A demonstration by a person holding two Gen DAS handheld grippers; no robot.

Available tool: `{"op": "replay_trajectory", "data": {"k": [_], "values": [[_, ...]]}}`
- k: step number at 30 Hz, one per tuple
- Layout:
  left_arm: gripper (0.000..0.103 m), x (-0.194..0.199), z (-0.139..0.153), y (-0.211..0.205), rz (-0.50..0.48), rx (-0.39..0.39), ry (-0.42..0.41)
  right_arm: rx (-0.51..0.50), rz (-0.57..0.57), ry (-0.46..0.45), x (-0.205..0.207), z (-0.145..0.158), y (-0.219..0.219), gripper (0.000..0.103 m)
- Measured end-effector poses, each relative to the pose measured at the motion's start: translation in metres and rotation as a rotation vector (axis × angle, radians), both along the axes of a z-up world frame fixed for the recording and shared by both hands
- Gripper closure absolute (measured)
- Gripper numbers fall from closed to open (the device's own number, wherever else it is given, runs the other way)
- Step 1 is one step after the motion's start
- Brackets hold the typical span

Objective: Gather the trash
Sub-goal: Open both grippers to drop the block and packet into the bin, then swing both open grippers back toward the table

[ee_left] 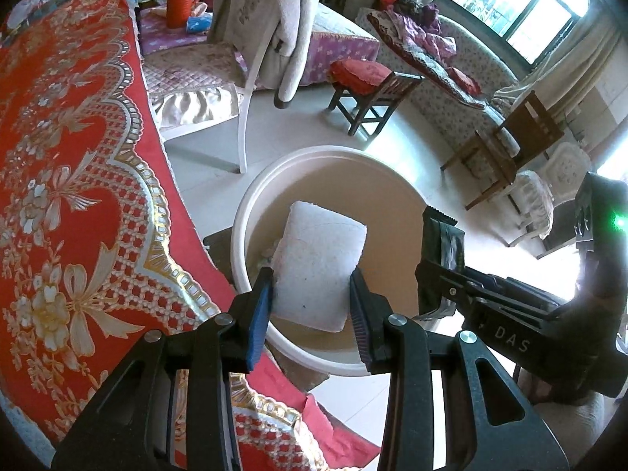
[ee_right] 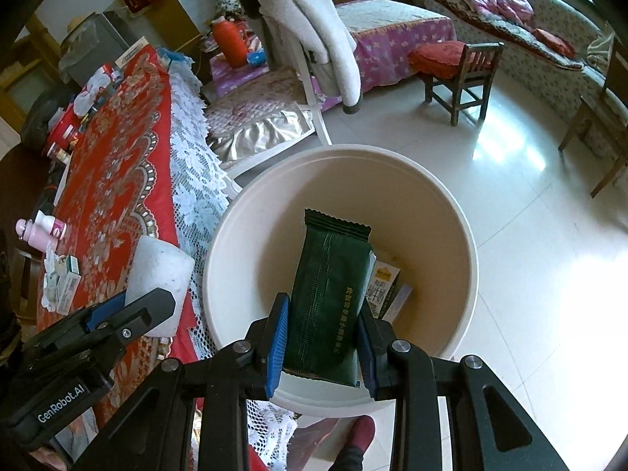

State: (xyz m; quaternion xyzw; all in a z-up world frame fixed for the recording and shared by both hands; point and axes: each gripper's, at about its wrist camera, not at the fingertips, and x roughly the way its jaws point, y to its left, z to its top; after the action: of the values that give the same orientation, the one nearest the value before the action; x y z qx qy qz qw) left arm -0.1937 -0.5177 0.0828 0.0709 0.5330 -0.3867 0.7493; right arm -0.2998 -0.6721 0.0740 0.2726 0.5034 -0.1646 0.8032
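Both grippers hold trash above a round cream plastic bin (ee_right: 463,235) on the floor. The right gripper (ee_right: 322,343) clamps a dark green foil wrapper (ee_right: 333,294) — long axis pointing away. The left gripper (ee_left: 312,310) pinches a white foam block (ee_left: 320,263) over the bin's left, table-side rim.

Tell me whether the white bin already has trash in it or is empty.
Not empty. In the right wrist view a small printed carton lies on the bottom of the white bin, beside the green packet held above it by the right gripper.

Home living room: sofa (ee_left: 451,66), wooden stool (ee_right: 457,68), bed (ee_right: 396,35).
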Motion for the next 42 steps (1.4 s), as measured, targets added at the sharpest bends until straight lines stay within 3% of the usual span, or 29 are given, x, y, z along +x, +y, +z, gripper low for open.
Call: {"op": "replay_trajectory", "data": {"k": [3,5,7,8,14,26,42], "values": [[0.065,0.002,-0.002,0.0,0.007,-0.026,0.023,0.006,-0.006,-0.002,0.001,-0.002,-0.001,0.071],[0.06,0.004,-0.002,0.002,0.014,-0.04,0.039,0.023,-0.013,-0.019,-0.001,-0.002,-0.004,0.057],[0.047,0.006,-0.004,0.004,0.019,-0.064,0.061,0.032,-0.022,-0.036,-0.003,-0.002,-0.005,0.056],[0.045,0.007,-0.005,0.004,0.022,-0.073,0.072,0.03,-0.025,-0.034,-0.004,-0.002,-0.005,0.056],[0.045,0.008,-0.003,0.009,0.036,-0.075,0.084,0.035,-0.027,-0.02,-0.007,-0.003,-0.004,0.056],[0.045,0.003,0.008,0.028,0.063,-0.055,0.031,0.041,0.012,-0.017,-0.003,-0.003,0.016,0.056],[0.045,0.012,0.027,0.089,0.175,-0.022,-0.074,0.017,0.132,-0.061,0.028,0.018,0.065,0.056]]}}
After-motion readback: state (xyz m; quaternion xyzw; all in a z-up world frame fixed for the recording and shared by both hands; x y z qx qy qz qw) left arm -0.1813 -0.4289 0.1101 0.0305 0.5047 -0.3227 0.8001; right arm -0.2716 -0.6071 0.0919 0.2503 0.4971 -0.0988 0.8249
